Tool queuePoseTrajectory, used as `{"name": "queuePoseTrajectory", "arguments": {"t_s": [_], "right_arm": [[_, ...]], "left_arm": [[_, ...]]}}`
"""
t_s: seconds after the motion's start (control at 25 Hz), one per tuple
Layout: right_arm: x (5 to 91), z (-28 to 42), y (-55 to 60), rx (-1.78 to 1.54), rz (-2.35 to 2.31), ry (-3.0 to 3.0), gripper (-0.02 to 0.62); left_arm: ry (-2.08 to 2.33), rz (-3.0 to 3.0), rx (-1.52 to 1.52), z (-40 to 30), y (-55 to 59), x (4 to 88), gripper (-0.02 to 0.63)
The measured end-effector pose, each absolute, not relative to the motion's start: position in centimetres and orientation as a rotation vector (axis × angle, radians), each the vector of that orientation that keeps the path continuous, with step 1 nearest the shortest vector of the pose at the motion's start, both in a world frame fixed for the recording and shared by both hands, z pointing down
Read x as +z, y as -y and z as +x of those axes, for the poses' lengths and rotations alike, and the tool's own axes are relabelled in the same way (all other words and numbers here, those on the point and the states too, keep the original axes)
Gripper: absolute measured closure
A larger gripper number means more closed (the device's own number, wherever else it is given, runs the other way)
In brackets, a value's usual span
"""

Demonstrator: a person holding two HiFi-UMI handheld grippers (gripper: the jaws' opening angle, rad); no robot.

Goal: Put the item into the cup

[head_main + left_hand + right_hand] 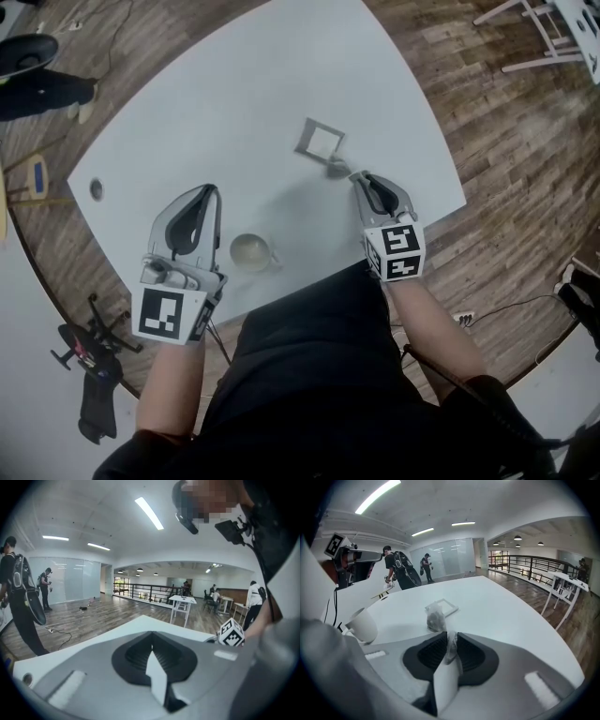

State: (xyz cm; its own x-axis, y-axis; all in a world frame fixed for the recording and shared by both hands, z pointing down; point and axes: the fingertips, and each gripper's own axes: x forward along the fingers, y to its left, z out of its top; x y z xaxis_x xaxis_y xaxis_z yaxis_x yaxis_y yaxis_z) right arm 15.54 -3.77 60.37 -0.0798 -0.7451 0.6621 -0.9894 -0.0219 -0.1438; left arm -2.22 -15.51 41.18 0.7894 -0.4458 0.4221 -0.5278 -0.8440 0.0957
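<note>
My right gripper [449,637] pinches the thin twisted neck of the bag [436,617]. The bag's bulging body rests on the bench [234,94] just beyond the tips, touching the near corner of a flat square frame [445,605]. The cup [251,251] stands upright to the left, between my two grippers and well apart from the bag. My left gripper [211,192] hovers beside the cup with its jaws pressed together on nothing. I cannot make out what is in the bag: in the head view it is only a small grey smudge at the tips. My body hides the bench's near edge.
</note>
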Motion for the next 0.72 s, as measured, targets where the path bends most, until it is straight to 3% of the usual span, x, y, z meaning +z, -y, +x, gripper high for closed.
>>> {"name": "queuePoseTrajectory", "arguments": {"t_s": [0.72], "right_arm": [[59.5, 16.9, 4.2, 0.829, 1.834, 1.886, 0.574]], "left_arm": [[0.838, 2.784, 0.526, -3.6, 15.0, 39.7, 0.606]]}}
